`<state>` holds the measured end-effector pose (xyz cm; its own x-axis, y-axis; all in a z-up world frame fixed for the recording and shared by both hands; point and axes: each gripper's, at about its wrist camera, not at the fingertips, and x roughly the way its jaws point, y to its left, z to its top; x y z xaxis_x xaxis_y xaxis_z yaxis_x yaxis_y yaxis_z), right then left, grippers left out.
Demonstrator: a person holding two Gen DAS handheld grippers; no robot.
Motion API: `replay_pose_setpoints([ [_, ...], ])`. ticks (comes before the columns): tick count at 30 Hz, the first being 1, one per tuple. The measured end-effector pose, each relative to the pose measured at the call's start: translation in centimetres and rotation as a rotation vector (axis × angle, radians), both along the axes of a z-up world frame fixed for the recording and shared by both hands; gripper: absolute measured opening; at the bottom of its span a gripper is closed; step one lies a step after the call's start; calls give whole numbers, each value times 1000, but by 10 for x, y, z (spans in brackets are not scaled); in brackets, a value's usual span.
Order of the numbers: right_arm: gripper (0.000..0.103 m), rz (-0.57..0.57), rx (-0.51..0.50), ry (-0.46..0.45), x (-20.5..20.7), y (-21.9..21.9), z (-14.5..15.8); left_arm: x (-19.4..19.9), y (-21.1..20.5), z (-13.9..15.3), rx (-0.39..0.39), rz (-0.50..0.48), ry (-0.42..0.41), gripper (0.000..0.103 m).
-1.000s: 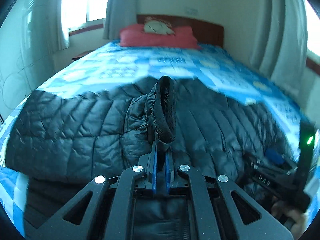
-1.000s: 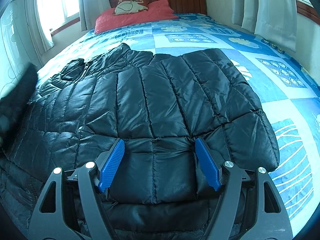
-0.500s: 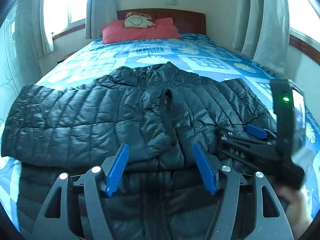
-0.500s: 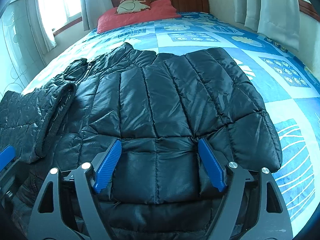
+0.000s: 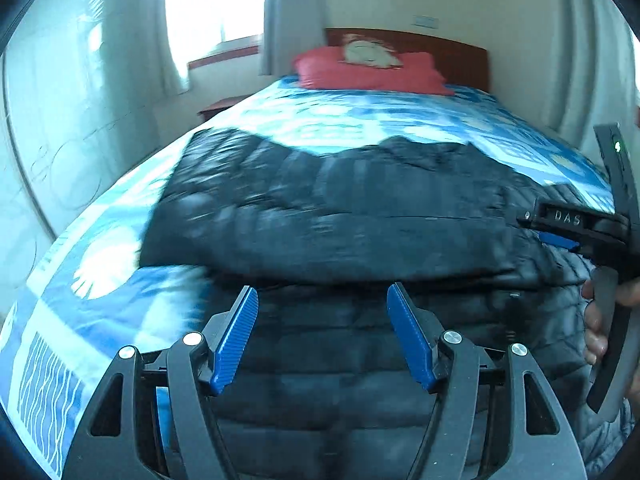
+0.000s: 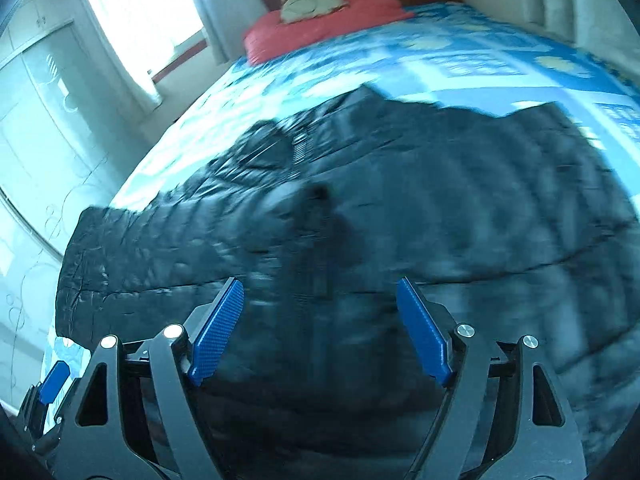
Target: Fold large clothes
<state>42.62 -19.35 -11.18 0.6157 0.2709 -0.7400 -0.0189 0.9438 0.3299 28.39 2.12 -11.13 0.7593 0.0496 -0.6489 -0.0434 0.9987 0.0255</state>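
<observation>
Left wrist view. My left hand-held gripper has its blue ribbed pads well apart with nothing clamped; only the black quilted puffer jacket shows between and beyond them. The jacket lies on the bed with the blue-and-white patterned cover, one padded layer already laid across the body, its thick fold edge just ahead of my pads. At the right edge a hand carries the right hand-held gripper over the jacket. The frame is blurred, so I cannot place seams exactly. Risk: the puffy folded layer may spring open, since nothing pins it.

Right wrist view. My right hand-held gripper also stands apart and empty above the jacket; the sleeve reaches toward the left bed edge, near the other tool's blue pad in the corner. Risks: closing on slick, thick padding could catch only the top layer and drag the fold askew; a pull toward the left could slide the sleeve off the bed; the two tools work near each other and could collide.
</observation>
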Motion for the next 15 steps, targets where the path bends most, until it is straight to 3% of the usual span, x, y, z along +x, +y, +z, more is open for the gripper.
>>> replay_pose_setpoints([
  [1, 63, 10, -26, 14, 2, 8, -4, 0, 8, 0, -5, 14, 1, 66],
  [2, 40, 17, -60, 22, 4, 15, -6, 0, 15, 0, -9, 27, 2, 66],
  [4, 21, 45, -56, 4, 2, 18, 0, 0, 26, 2, -16, 40, -5, 66],
  [11, 18, -64, -189, -129, -22, -37, 44, -2, 42, 14, -22, 47, -55, 66],
  [15, 18, -123, -251, -112, -23, -82, 46, 6, 42, 12, -22, 51, -53, 67],
])
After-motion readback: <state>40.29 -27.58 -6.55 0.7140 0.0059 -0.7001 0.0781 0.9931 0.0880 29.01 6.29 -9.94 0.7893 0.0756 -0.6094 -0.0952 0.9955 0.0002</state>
